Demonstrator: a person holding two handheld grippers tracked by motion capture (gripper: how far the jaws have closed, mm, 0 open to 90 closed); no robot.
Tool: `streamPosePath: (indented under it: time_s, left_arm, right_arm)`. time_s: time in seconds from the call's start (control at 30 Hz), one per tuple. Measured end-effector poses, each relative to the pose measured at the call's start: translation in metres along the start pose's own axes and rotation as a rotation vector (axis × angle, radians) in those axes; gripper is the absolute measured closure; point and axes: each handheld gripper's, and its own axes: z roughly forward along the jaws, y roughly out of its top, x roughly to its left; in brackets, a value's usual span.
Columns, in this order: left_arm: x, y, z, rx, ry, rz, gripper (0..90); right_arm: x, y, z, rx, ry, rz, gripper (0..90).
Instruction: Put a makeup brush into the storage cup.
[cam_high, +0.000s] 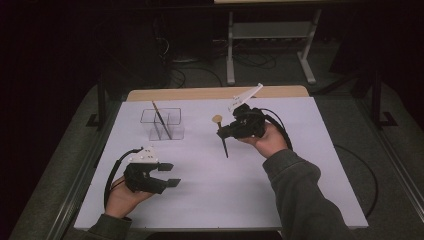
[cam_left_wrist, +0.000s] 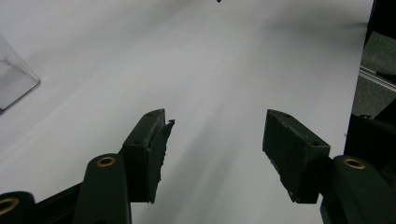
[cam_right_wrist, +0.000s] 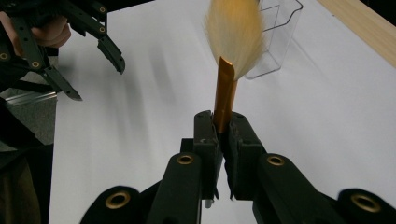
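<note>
Right gripper (cam_right_wrist: 223, 135) clamps brush (cam_right_wrist: 225, 93) — left gripper (cam_left_wrist: 215, 144) (jaws apart) idle

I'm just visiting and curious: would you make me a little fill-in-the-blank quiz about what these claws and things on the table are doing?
1. The right claw is shut on a ____ with tan bristles.
2. The left claw has its jaws ____ and holds nothing.
3. The clear container on the white table has a thin ____ leaning in it.

Missing words: brush; open; stick
</note>
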Motion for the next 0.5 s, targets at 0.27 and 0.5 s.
streamPosePath:
  time_s: [0.27,0.5]
  left_arm:
    - [0.0,-0.001,0.0,-0.001,0.008,0.004,37.7]
    - [0.001,-0.002,-0.002,0.005,0.011,0.009,36.9]
  right_arm:
    - [-0.004,0.006,0.002,0.005,0.003,0.023,82.7]
    - [-0.008,0.014,0.005,0.004,-0.003,0.005,82.7]
